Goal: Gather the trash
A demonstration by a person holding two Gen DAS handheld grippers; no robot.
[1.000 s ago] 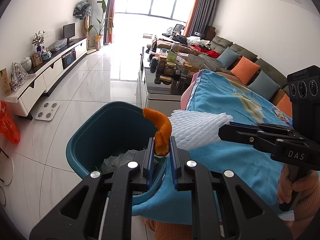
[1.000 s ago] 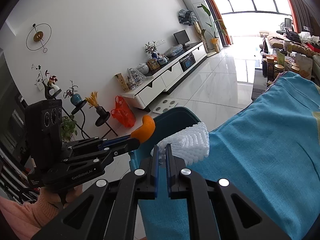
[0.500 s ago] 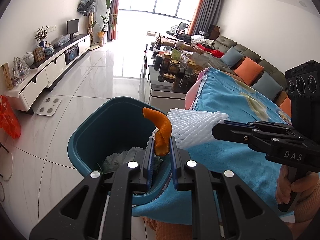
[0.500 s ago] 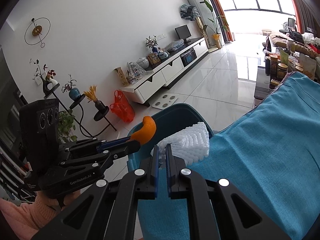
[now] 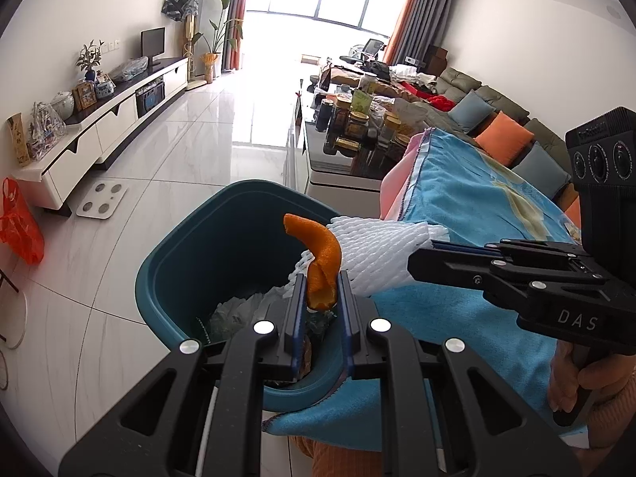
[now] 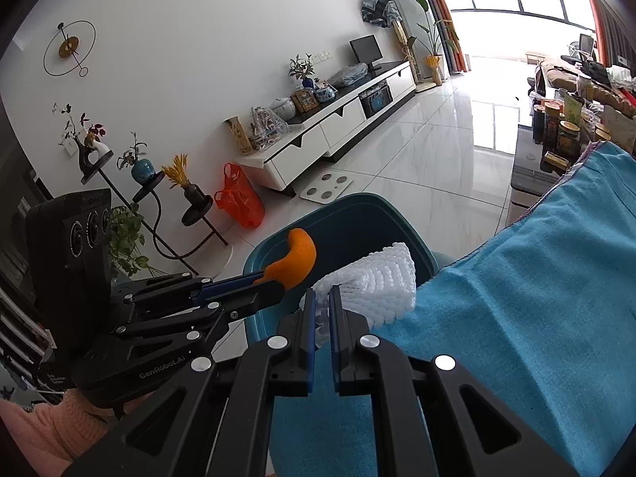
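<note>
My left gripper [image 5: 321, 292] is shut on a curled orange peel [image 5: 321, 262] and holds it over the near rim of a teal trash bin [image 5: 206, 246]. The peel also shows in the right wrist view [image 6: 296, 260]. My right gripper [image 6: 322, 298] is shut on a white foam fruit net [image 6: 377, 278] and holds it over the bin's right edge [image 6: 413, 238], beside the peel. The net shows in the left wrist view [image 5: 381, 254]. The bin holds crumpled white and dark trash [image 5: 238, 310].
A table draped in a blue towel [image 5: 469, 206] stands right of the bin. Behind it is a glass coffee table with several jars [image 5: 357, 127] and a sofa [image 5: 497, 119]. A white TV cabinet [image 5: 99, 127], a scale [image 5: 102, 194] and an orange bag [image 5: 20, 226] stand at left.
Both grippers have moved forward and up a little over the bin, still holding the peel and the net side by side. Neither grip has changed.
</note>
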